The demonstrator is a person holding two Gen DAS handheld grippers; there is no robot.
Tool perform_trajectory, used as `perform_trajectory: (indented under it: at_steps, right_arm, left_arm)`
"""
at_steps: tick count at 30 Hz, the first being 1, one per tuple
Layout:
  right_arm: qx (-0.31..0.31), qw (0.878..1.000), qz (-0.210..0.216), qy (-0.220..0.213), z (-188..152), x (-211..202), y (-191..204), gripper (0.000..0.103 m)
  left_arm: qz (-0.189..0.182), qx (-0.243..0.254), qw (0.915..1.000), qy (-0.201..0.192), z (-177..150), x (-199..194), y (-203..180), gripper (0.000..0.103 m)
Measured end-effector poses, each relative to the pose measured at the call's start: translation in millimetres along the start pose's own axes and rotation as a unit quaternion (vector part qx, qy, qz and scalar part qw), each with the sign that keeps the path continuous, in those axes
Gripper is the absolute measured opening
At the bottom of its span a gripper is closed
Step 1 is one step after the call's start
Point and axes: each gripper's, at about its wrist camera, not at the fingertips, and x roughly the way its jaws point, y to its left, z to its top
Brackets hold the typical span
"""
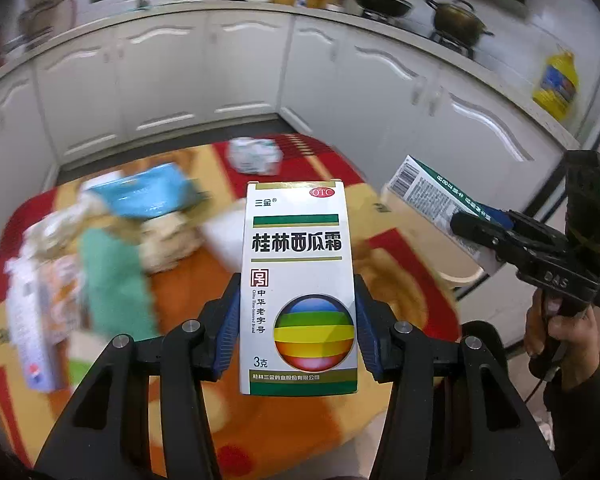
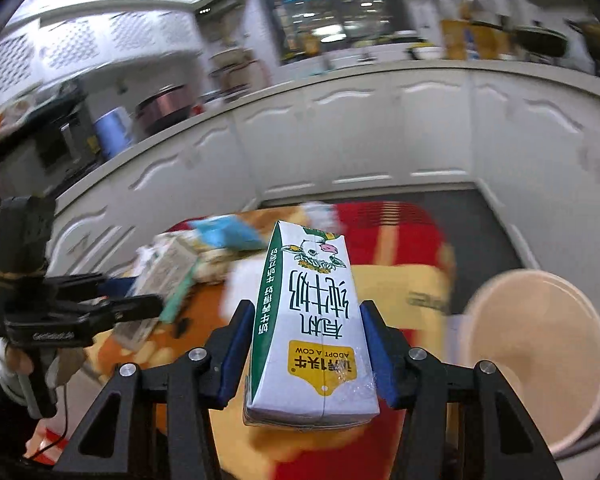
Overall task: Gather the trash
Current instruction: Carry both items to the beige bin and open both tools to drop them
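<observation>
A white medicine box [image 1: 298, 288] is gripped upright in the left claw [image 1: 296, 320], the blue pads pressed against both of its long sides. It is held up above the worktop [image 1: 328, 432], which is covered in a red, orange and yellow cloth.

A milk carton [image 2: 310, 336] is clamped in the right claw [image 2: 308, 344], its print upside down to the camera and its folded end nearest the lens. In the left wrist view the same carton [image 1: 436, 204] is seen at the right, tilted, held out past the worktop's right edge.

Just right of the carton, a beige bin [image 2: 540, 368] is seen open-mouthed and near, beside the worktop.

More trash is left on the worktop: a blue packet [image 1: 148, 192] at the far left, a green wrapper [image 1: 112, 280] nearer, a crumpled white wad [image 1: 254, 156] at the far edge. All of it is blurred, so details cannot be told.

White cabinets [image 1: 228, 76] are seen beyond, with a wok [image 1: 384, 2] and a pot [image 1: 458, 20] up on the counter, and a yellow oil bottle [image 1: 556, 84] far right.
</observation>
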Motion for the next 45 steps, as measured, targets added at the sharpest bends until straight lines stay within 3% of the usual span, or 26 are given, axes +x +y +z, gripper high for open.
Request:
perform_trajectory:
  at_steps: [6, 15, 20, 23, 24, 31, 37, 45]
  right_arm:
    - [0.05, 0.996, -0.077, -0.001, -8.7, -17.4, -66.1, 0.051]
    - [0.117, 0.982, -0.144, 0.022, -21.2, -11.7, -144.6, 0.051]
    - [0.138, 0.974, -0.177, 0.041, -24.8, 3.2, -166.4, 0.052]
    - [0.149, 0.97, -0.188, 0.046, -30.1, 7.0, -174.2, 0.07]
    - [0.15, 0.969, -0.19, 0.045, -32.7, 5.9, -174.9, 0.071]
    - [0.18, 0.965, -0.187, 0.049, -44.6, 0.3, -181.3, 0.072]
    - [0.17, 0.968, -0.178, 0.043, -44.4, -1.6, -166.6, 0.072]
    - [0.129, 0.976, -0.169, 0.038, -30.8, 8.8, -127.0, 0.074]
  left_arm:
    - [-0.039, 0.027, 0.9986, 0.024, 25.6, 42.3, -51.8, 0.049]
    - [-0.076, 0.04, 0.9943, 0.063, 60.3, 120.3, -112.8, 0.049]
    - [-0.095, 0.031, 0.9923, 0.073, 70.4, 152.6, -133.7, 0.05]
    - [-0.116, 0.022, 0.9897, 0.082, 74.6, 167.3, -138.0, 0.05]
    - [-0.119, 0.019, 0.9892, 0.084, 75.0, 170.8, -138.9, 0.054]
    - [-0.128, -0.006, 0.9881, 0.085, 74.6, 173.4, -130.7, 0.059]
    - [-0.101, -0.002, 0.993, 0.06, 71.7, 152.5, -117.9, 0.059]
    - [-0.031, -0.014, 0.9993, 0.012, 63.0, 119.7, -87.8, 0.059]
